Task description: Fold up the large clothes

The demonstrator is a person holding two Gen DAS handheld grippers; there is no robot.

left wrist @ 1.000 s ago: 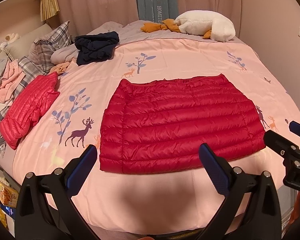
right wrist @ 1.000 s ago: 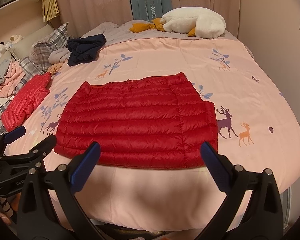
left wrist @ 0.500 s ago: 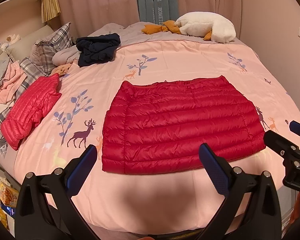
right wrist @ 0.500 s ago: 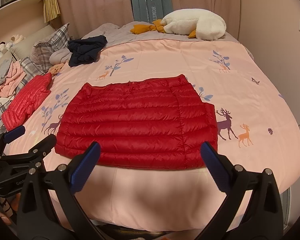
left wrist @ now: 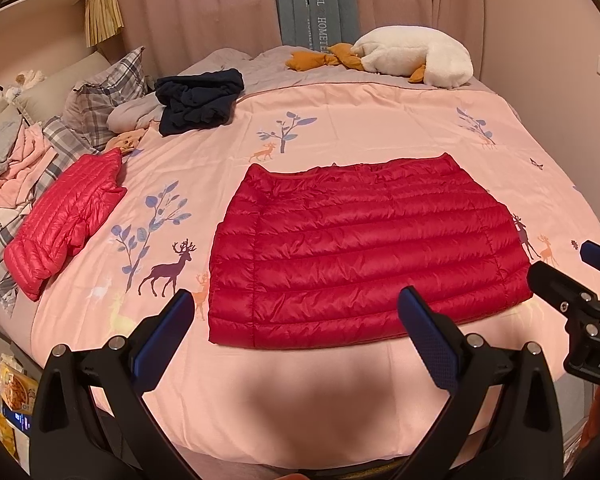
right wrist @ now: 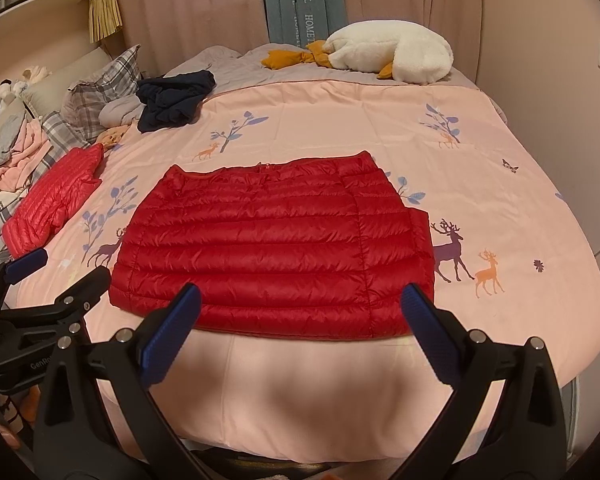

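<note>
Drawn back a little from the bed since a second ago, with slightly more pink cover showing ahead of both claws; nothing on the bed shifted. Left gripper (left wrist: 294,312) spread wide, blue pads (left wrist: 428,340) apart, nothing between them, held in the air off the bed's near edge. Right gripper (right wrist: 300,306) likewise released and empty, off the same near edge, just right of the left one. Each visible at the margin of the other's view.

Folded dark red quilted down jacket (left wrist: 364,252) lying flat as a broad rectangle on the pink duvet cover printed with deer and blue branches (left wrist: 340,128), close to the near edge and about midway along it, sleeves tucked in, collar side toward the far edge. Clear of both claws, untouched.

Folded lighter coral-red quilted down jacket (left wrist: 64,224) resting by the left edge, well apart from the dark red one. Crumpled navy blue garment (left wrist: 198,100) toward the far left corner, beside grey-and-white plaid pillows (left wrist: 104,96). White plush goose with orange beak and feet (left wrist: 396,58) stretched along the far edge, in front of pink curtains (left wrist: 204,4).
</note>
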